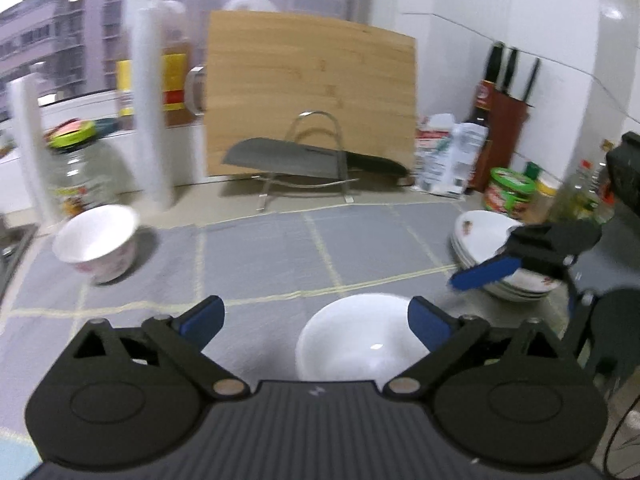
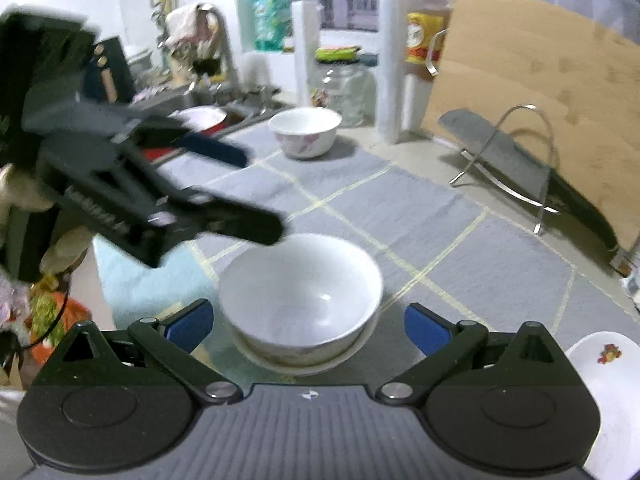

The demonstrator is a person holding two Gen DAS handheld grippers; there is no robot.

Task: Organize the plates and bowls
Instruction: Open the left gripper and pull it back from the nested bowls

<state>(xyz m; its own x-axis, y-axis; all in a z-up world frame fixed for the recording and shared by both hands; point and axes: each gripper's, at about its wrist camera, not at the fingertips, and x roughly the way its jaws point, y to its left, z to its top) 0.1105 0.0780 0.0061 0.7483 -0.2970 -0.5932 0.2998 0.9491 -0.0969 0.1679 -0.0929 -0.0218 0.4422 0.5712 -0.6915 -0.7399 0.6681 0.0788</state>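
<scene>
A plain white bowl point(image 2: 300, 292) sits nested in a flowered dish point(image 2: 304, 360) on the grey checked mat point(image 2: 420, 216). My right gripper point(image 2: 308, 322) is open, with its blue pads wide on either side of the bowl and not touching it. My left gripper point(image 2: 256, 192) hangs open just left of the bowl, clear of its rim. In the left wrist view the left gripper point(image 1: 316, 320) is open above that white bowl point(image 1: 360, 340). A second, flowered bowl point(image 1: 96, 242) stands alone at the far left. A stack of plates point(image 1: 480, 232) lies at the right, behind the right gripper's blue fingers point(image 1: 484, 272).
A wooden cutting board point(image 1: 308, 92) leans on the back wall behind a wire rack holding a cleaver point(image 1: 288, 156). Oil bottles point(image 1: 172, 60), a glass jar point(image 1: 80, 176), a knife block point(image 1: 504, 128) and tubs point(image 1: 508, 190) line the back. A sink point(image 2: 224, 112) lies left.
</scene>
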